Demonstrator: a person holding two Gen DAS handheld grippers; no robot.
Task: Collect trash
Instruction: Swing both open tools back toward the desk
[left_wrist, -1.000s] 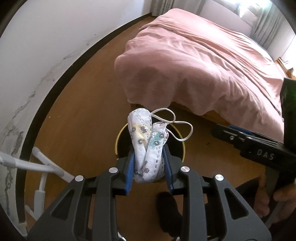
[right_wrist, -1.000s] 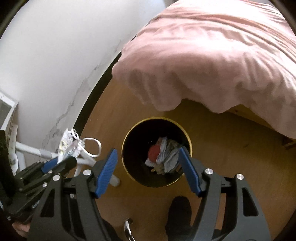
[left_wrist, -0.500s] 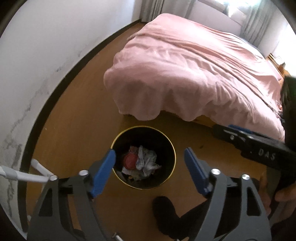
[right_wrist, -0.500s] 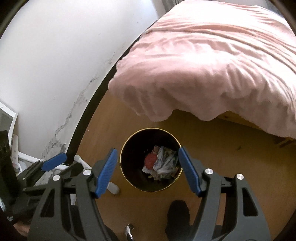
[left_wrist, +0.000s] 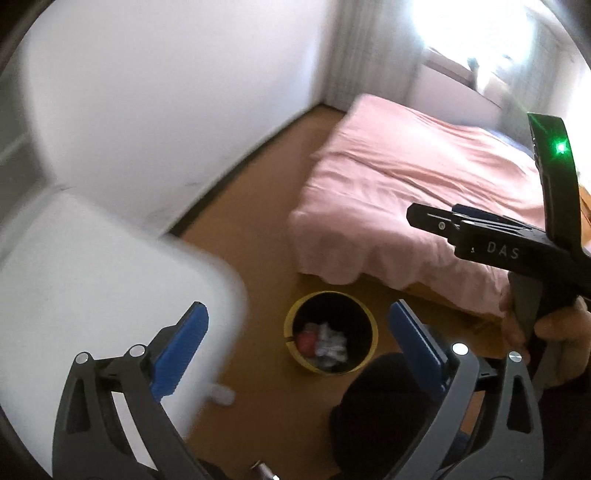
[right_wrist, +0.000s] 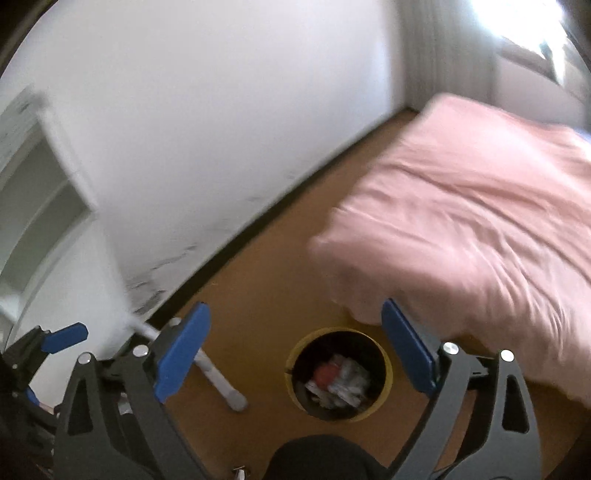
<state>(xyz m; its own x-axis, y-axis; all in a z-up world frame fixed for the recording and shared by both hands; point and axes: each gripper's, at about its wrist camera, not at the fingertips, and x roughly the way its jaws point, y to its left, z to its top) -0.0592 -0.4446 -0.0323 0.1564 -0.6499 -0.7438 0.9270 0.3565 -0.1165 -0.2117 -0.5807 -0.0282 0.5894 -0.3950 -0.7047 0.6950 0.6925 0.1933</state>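
Both grippers are now higher above the bin than a second ago, and the face mask the left one pinched then is gone from its jaws; the bin looks smaller in both views.

Left gripper (left_wrist: 297, 349): jaws spreading to full width, nothing between the blue pads. Right gripper (right_wrist: 295, 349): also opening wide, also empty. Likely reason: drop done, both hands pulling clear for the next pickup.

Bin (left_wrist: 365, 314), black with a yellow rim, stands upright on the wood floor, mouth up, axis vertical. It sits directly below and ahead of both grippers, framed between each pair of pads. Open top facing up is why release from above works.

Trash (left_wrist: 325, 341) lies inside the bin at the bottom: crumpled white pieces plus one red lump. The heap is jumbled with no clear long axis; the mask cannot be singled out in the blur.

Bed (left_wrist: 406, 177) with pink cover: its near corner is just beyond the bin. White wall with dark skirting runs left of the bin. White table (left_wrist: 92, 280) is close on the bin's left, blurred; its leg (right_wrist: 218, 380) rests on the floor beside the bin.

Judgement: this item is done.
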